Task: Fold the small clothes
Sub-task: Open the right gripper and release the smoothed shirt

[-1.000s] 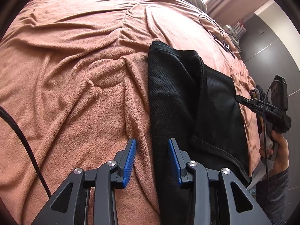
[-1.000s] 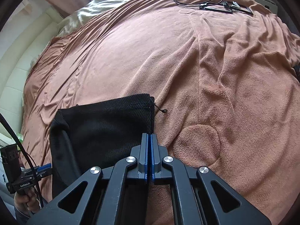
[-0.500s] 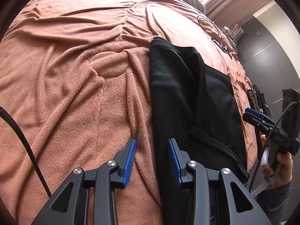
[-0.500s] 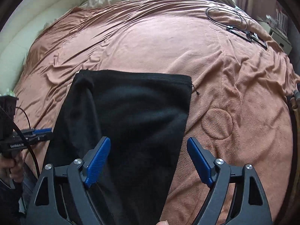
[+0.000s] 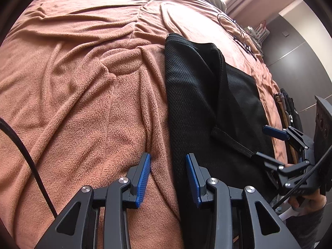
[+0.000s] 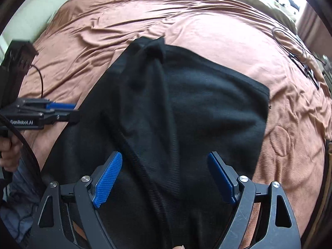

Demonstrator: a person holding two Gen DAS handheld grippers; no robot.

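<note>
A rumpled brown blanket (image 5: 87, 95) covers the bed under my rig, with a black cable loop (image 6: 290, 41) near its far edge. The black mesh garment (image 6: 186, 114) lies flat mid-bed. My right gripper (image 6: 166, 178) hangs released above it; my left gripper (image 5: 168, 178) is part-open, grasping nothing, straddling the garment's edge

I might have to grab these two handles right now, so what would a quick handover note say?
Left gripper: partly open, empty, poised at the left edge of the black garment.
Right gripper: wide open, empty, above the garment's near end.
The garment lies on the brown blanket, one side already folded over lengthwise.
Left to do: probably more folds to make it compact. A loose cable lies at the blanket's far corner.
</note>
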